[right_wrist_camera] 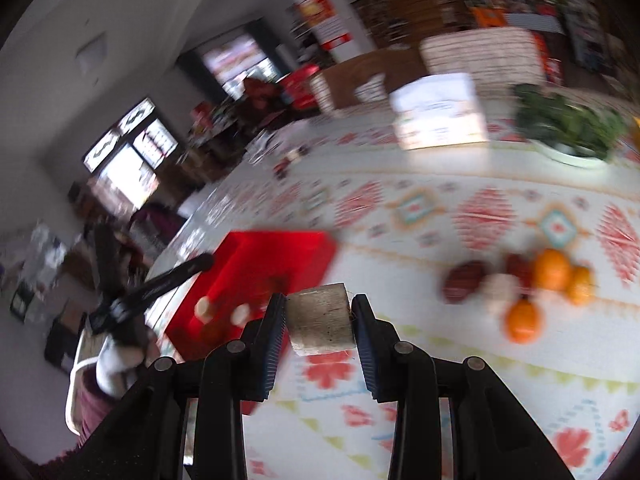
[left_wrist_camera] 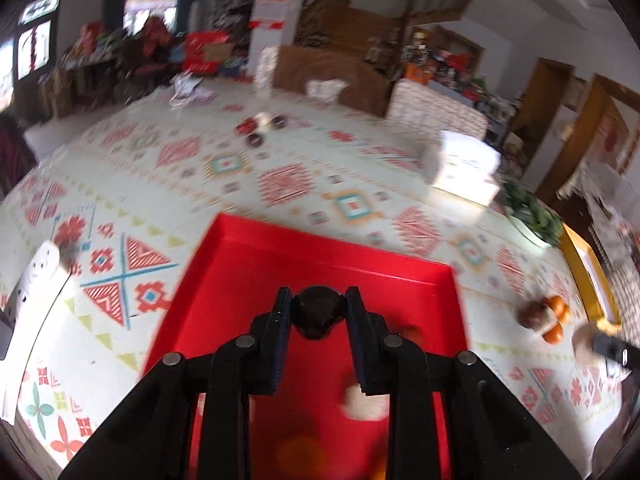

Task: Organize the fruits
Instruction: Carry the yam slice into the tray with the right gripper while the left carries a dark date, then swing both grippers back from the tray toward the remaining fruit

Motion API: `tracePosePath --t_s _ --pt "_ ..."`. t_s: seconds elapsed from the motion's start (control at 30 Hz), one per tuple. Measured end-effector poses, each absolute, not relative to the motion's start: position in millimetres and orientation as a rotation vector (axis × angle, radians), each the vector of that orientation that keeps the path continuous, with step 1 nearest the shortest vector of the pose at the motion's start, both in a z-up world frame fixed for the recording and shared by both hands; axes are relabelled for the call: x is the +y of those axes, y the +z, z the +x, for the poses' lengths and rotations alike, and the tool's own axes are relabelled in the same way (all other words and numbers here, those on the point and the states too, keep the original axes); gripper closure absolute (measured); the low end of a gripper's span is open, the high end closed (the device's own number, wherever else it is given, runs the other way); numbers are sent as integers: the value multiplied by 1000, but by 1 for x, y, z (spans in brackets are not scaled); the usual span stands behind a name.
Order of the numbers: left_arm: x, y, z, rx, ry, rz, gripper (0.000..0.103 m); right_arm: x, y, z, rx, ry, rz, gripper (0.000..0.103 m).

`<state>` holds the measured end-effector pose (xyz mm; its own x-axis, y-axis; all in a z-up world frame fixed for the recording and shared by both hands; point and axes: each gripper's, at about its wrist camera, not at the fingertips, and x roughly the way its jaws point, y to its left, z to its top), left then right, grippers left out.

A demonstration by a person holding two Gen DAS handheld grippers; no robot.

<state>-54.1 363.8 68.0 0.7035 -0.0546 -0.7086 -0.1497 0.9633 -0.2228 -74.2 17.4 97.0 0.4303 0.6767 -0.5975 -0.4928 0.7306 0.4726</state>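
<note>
- Left gripper (left_wrist_camera: 319, 312): its jaws are clamped on a small dark round fruit (left_wrist_camera: 318, 310), held over the red tray (left_wrist_camera: 280, 264).
- Red tray: sits on the patterned tablecloth (left_wrist_camera: 240, 184); blurred pale and orange pieces lie in its near end, one pale piece (left_wrist_camera: 362, 402) just by the right finger.
- Right of the tray, well apart from it, a small heap of fruit (left_wrist_camera: 544, 316) lies on the cloth: a dark brown one with oranges touching it.
- Right gripper (right_wrist_camera: 319, 318): jaws closed tight on a pale, squarish chunk (right_wrist_camera: 320, 320), held above the cloth, between tray and heap.
- In the right wrist view the tray (right_wrist_camera: 280, 252) is to the left, with two pale pieces inside; the left gripper's black body (right_wrist_camera: 160, 284) reaches over its near corner.
- Heap (right_wrist_camera: 532, 284) to the right: dark red, pale and orange fruit, touching.
- Far right: a white bowl of greens (right_wrist_camera: 568, 124), a white box (right_wrist_camera: 438, 116) beside it.
</note>
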Motion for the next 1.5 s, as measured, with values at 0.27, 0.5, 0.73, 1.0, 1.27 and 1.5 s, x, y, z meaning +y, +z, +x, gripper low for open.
tracePosePath --t_s 0.27,0.5,0.73,1.0,1.27,1.5 --pt "391 43 -39 854 56 -328 77 137 75 -86 915 829 31 66" --pt "403 39 -38 847 57 -357 67 178 54 -97 918 792 -145 66" --pt "401 50 -50 791 15 -375 51 181 42 -96 918 732 -198 64" --pt "400 78 -70 698 -58 -445 43 153 67 -94 855 689 -150 42" --pt "381 98 -88 619 -111 -486 40 97 86 -80 782 596 -72 37" --pt "301 110 -70 604 -259 -501 40 19 89 -60 712 491 62 37"
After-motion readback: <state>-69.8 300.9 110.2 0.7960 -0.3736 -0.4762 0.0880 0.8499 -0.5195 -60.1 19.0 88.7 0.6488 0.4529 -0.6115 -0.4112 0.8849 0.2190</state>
